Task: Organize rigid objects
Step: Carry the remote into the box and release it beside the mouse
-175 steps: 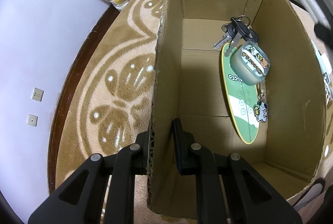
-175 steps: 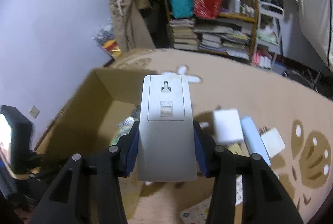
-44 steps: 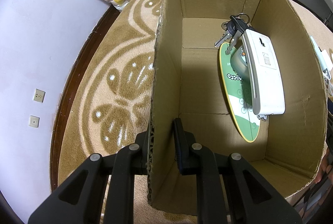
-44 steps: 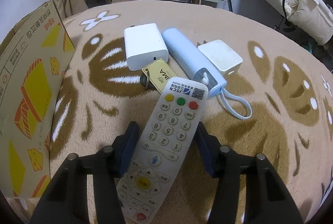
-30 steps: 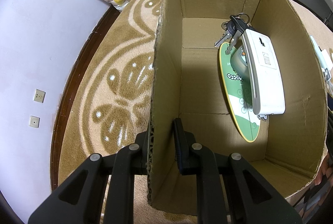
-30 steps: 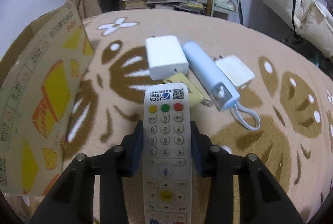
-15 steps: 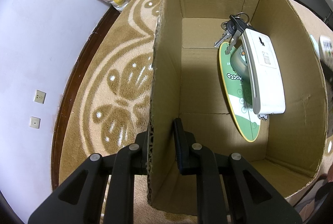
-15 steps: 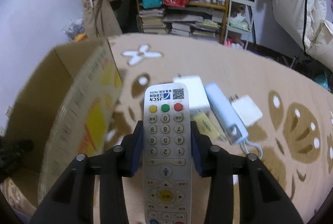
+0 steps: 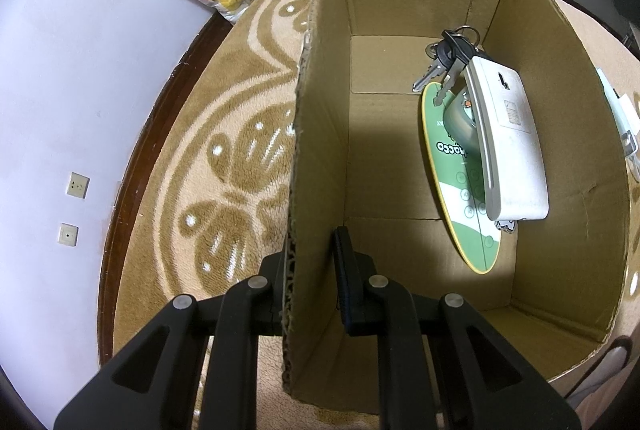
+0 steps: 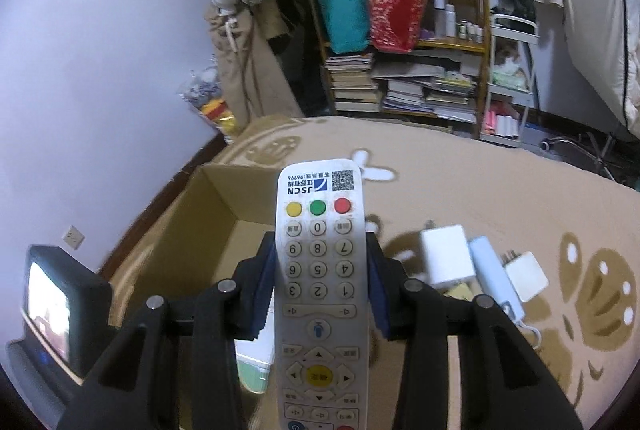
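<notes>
My left gripper [image 9: 313, 270] is shut on the left wall of the open cardboard box [image 9: 316, 134], one finger outside and one inside. Inside the box lie a grey-white remote [image 9: 508, 142] turned face down, a bunch of keys [image 9: 448, 62], a green oval board [image 9: 460, 182] and a small grey case mostly hidden under the remote. My right gripper [image 10: 320, 270] is shut on a white keypad remote [image 10: 320, 270], held above the box [image 10: 192, 230] and over its right wall.
On the patterned carpet [image 10: 480, 182] right of the box lie a white charger [image 10: 446, 254], a light-blue power bank [image 10: 494, 278] and a second white plug [image 10: 526, 276]. A cluttered bookshelf [image 10: 408, 42] stands behind. The left gripper's body and screen [image 10: 56, 306] show at the left.
My right gripper has lifted the white keypad remote off the carpet and carried it left to above the box. The left gripper has kept its hold on the box wall.
</notes>
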{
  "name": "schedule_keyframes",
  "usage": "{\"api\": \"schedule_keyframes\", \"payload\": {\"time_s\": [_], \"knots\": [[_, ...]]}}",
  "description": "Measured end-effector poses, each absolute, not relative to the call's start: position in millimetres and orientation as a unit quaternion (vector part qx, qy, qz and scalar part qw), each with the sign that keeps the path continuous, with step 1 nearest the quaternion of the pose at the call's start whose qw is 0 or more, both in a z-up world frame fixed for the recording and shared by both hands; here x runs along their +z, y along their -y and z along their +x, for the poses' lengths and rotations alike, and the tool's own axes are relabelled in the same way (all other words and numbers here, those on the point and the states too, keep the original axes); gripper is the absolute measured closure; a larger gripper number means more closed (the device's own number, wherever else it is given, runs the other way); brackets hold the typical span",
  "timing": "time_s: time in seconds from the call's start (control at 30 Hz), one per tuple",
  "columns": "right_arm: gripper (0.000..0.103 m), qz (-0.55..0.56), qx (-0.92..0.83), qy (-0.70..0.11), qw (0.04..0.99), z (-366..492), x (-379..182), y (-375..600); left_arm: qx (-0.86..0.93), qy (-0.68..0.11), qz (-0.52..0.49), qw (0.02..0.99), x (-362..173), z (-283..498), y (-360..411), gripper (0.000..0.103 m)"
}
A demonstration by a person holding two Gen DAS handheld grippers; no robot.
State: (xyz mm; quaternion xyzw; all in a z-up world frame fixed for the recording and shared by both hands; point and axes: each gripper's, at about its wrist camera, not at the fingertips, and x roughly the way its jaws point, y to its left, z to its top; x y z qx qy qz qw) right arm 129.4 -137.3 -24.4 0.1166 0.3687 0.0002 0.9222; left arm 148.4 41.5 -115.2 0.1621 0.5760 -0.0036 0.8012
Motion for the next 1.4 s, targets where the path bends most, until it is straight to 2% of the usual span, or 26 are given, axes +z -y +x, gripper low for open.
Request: {"api": "schedule_keyframes", "payload": {"time_s": [0.27, 0.87, 1.33, 1.4], "knots": [[0.059, 0.13, 0.031, -0.373, 0.918, 146, -18, 118, -0.004, -0.576, 0.163, 0.801, -114, 148, -41, 0.087], [0.059, 0.175, 0.057, -0.412, 0.892, 169, -54, 104, -0.005, -0.578, 0.159, 0.8, -117, 150, -42, 0.087], [0.058, 0.154, 0.059, -0.424, 0.89, 170, -67, 97, -0.006, -0.579, 0.155, 0.8, -115, 150, -42, 0.087], [0.054, 0.154, 0.064, -0.413, 0.895, 167, -61, 99, -0.006, -0.58, 0.155, 0.8, -116, 150, -42, 0.087]]}}
